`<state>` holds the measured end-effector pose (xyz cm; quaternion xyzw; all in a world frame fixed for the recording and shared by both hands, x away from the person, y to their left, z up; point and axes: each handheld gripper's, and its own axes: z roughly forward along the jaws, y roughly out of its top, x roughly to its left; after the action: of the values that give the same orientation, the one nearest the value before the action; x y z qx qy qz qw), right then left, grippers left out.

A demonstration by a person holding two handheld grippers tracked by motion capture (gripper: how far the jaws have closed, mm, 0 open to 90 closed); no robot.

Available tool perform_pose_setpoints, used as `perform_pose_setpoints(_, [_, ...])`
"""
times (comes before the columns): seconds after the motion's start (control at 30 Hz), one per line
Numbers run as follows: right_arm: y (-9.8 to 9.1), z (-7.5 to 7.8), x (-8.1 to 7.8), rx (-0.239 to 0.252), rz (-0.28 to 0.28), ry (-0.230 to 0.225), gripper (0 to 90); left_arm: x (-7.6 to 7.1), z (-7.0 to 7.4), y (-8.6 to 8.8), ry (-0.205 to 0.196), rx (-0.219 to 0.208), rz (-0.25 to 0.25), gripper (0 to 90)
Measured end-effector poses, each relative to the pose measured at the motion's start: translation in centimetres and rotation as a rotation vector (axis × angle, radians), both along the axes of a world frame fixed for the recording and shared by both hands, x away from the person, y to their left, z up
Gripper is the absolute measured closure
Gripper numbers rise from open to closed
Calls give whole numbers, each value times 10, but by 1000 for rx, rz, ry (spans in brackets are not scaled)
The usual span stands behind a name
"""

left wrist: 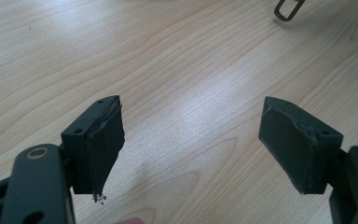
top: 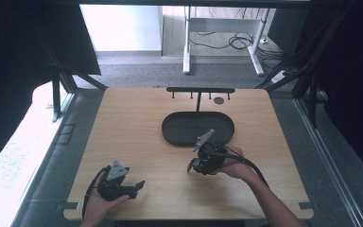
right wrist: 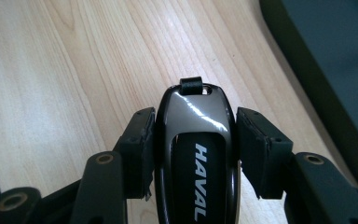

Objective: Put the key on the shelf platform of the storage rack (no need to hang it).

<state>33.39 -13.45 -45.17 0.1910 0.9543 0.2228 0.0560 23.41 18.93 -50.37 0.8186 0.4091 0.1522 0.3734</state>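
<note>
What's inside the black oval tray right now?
In the high view the tray looks empty, but the right hand-held gripper, shut on a key fob, covers part of its near rim.

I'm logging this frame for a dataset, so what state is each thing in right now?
Left tool: open, jaws wide apart, nothing between them, low over the table.
Right tool: shut on the car key fob, near the tray.
Car key fob: held between the jaws, "HAVAL" side facing the camera.
Oval tray: empty, flat on the table.
Hook rack: upright, hooks bare.
</note>
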Motion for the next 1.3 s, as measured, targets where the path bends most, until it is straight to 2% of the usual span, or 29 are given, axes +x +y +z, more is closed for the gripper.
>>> perform_pose_setpoints(0.4, [0, 17, 2, 17, 8, -27, 494, 0, 0, 0, 1, 4, -1, 223])
perform_pose_setpoints(0.87, [4, 25, 9, 13, 15, -49, 494, 1, -1, 0, 4, 7, -4, 223])
perform_pose_setpoints(1.3, [4, 30, 19, 16, -6, -60, 494, 1, -1, -1, 7, 7, -5, 222])
